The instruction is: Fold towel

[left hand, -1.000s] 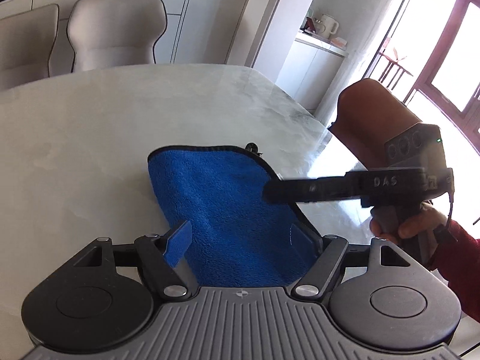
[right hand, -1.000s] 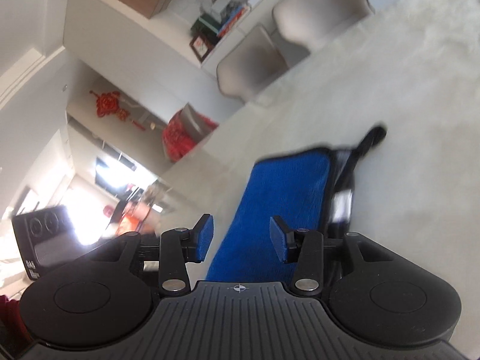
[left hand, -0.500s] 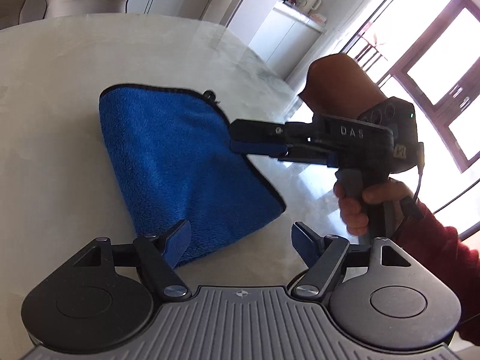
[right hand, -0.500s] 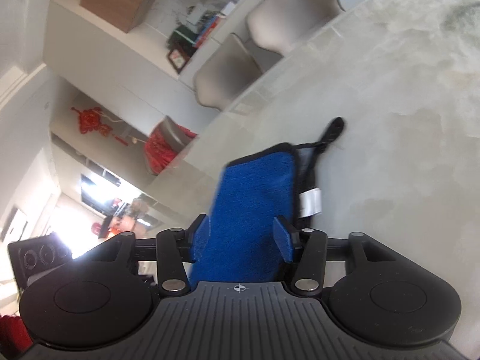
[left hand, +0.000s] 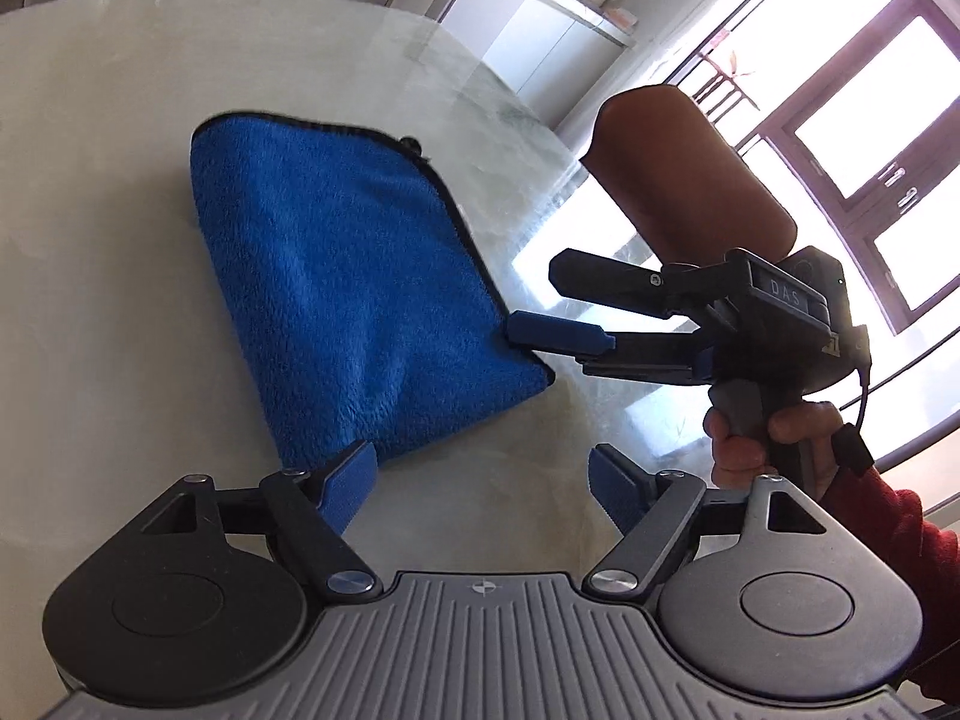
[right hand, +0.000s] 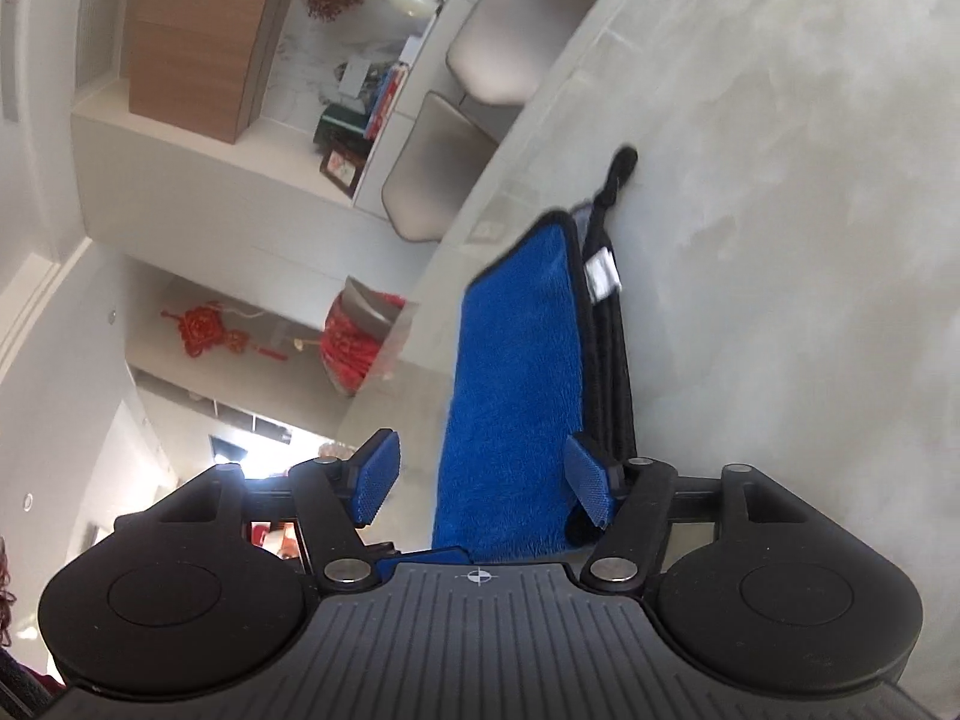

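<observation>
Both our grippers have backed off the towel point(left hand: 354, 294); right gripper point(left hand: 540, 306) has just been opening, nearer its right edge; left gripper point(left hand: 486, 489) wide, empty.

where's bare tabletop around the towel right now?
Bare marble table runs left of the blue towel and behind it toward the chairs. A smaller bare patch lies between the towel's near edge and the left gripper. Crowded at the towel's right corner, where the open right gripper sits.
</observation>
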The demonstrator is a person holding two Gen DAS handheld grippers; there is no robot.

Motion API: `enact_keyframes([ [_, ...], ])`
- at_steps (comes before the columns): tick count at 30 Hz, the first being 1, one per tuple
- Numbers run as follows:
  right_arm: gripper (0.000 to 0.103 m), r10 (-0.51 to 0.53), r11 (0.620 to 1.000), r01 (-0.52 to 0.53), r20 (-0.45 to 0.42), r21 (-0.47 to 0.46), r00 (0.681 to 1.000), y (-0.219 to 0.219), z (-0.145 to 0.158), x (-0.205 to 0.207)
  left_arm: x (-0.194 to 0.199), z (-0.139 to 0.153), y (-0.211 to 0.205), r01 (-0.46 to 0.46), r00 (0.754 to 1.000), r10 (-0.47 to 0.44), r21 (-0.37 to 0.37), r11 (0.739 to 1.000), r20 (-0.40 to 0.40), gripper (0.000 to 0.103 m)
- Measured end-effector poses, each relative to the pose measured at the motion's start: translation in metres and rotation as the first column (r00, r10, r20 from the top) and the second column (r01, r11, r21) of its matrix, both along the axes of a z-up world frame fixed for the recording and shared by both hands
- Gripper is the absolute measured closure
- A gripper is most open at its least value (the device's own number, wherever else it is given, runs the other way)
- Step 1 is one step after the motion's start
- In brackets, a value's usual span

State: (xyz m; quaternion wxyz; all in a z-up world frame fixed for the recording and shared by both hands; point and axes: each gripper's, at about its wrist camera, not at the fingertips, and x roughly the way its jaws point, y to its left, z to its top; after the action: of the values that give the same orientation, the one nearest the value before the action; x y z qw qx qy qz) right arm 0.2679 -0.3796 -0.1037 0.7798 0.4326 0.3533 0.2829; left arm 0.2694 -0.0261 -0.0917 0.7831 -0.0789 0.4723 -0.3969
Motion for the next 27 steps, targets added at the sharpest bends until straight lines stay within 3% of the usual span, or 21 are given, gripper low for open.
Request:
enact_keyframes([
  [3,0.036,0.021,0.999,-0.019,0.043,-0.038,0.999,0.006,0.013,0.017,0.019,0.013,-0.004,0.014,0.995,-0.011,-0.023,1.000,0.102,0.021],
  [6,0.033,0.044,0.997,-0.041,0.054,-0.063,0.998,0.014,0.017,0.043,0.046,0.015,-0.018,0.029,0.987,-0.030,0.012,1.000,0.158,0.020],
  [13,0.033,0.149,0.986,-0.148,0.010,-0.081,0.989,0.033,-0.001,0.100,0.076,-0.017,-0.032,0.014,0.996,-0.022,0.089,0.996,0.088,0.020],
  [15,0.035,0.161,0.983,-0.160,0.006,-0.089,0.987,0.032,-0.007,0.106,0.070,-0.021,-0.026,0.022,0.993,-0.030,0.074,0.997,0.112,0.020],
  [18,0.053,0.165,0.982,-0.162,0.021,-0.102,0.986,0.023,-0.011,0.110,0.067,-0.023,-0.019,0.022,0.992,-0.030,0.061,0.998,0.126,0.021],
  [20,0.056,0.143,0.984,-0.140,0.021,-0.109,0.989,0.016,-0.009,0.111,0.066,-0.021,-0.014,0.016,0.991,-0.023,0.056,0.998,0.135,0.021],
  [24,0.036,0.109,0.986,-0.098,0.086,-0.132,0.990,0.013,0.008,0.114,0.071,-0.007,-0.006,-0.013,0.978,0.006,0.033,0.999,0.209,0.020],
  [27,0.034,0.105,0.991,-0.095,0.112,-0.092,0.988,0.018,0.016,0.123,0.086,-0.006,-0.009,-0.008,0.979,0.002,0.028,1.000,0.205,0.019],
])
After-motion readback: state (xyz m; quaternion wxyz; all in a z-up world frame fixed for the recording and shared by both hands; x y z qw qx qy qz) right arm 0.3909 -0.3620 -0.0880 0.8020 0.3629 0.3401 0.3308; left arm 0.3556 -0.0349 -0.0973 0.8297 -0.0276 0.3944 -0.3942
